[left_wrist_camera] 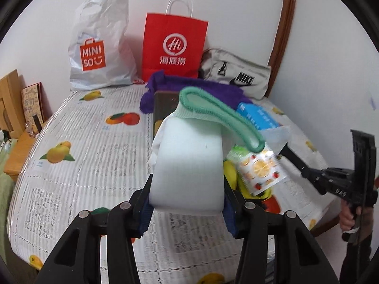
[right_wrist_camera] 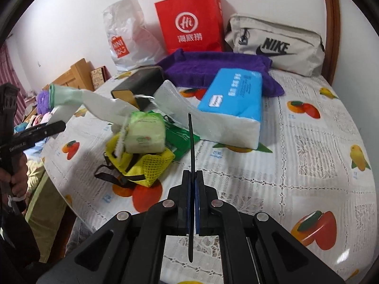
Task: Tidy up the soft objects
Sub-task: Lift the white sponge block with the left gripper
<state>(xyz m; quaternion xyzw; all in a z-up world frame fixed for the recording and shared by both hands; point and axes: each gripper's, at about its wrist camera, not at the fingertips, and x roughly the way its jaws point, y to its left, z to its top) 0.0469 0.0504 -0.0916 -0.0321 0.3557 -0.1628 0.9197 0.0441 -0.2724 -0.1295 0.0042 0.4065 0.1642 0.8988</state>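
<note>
**Left gripper held sock above the table; right clamped a thin black strip**

The left gripper [left_wrist_camera: 187,203] was closed on a white sock [left_wrist_camera: 189,165] with a green cuff [left_wrist_camera: 220,116], held up off the table [left_wrist_camera: 94,165]. From the right wrist view the sock's [right_wrist_camera: 101,104] long axis ran out from the left fingers toward the table's middle, sagging over the yellow mesh bag [right_wrist_camera: 144,165] and the wipes pack [right_wrist_camera: 144,132] on it.

The right gripper [right_wrist_camera: 194,189] stood nearly shut on a thin black strip [right_wrist_camera: 191,142]; what that strip was could not be told, since it showed edge-on. The clutter lay ahead and left of this gripper, so the left one was nearer the sock and already carried it.

Further back lay the tissue pack [right_wrist_camera: 234,94], purple towel [right_wrist_camera: 213,68] and a dark box [right_wrist_camera: 139,80]. The sock blocked most of the left view, and its toe end was hidden between the fingers.
</note>
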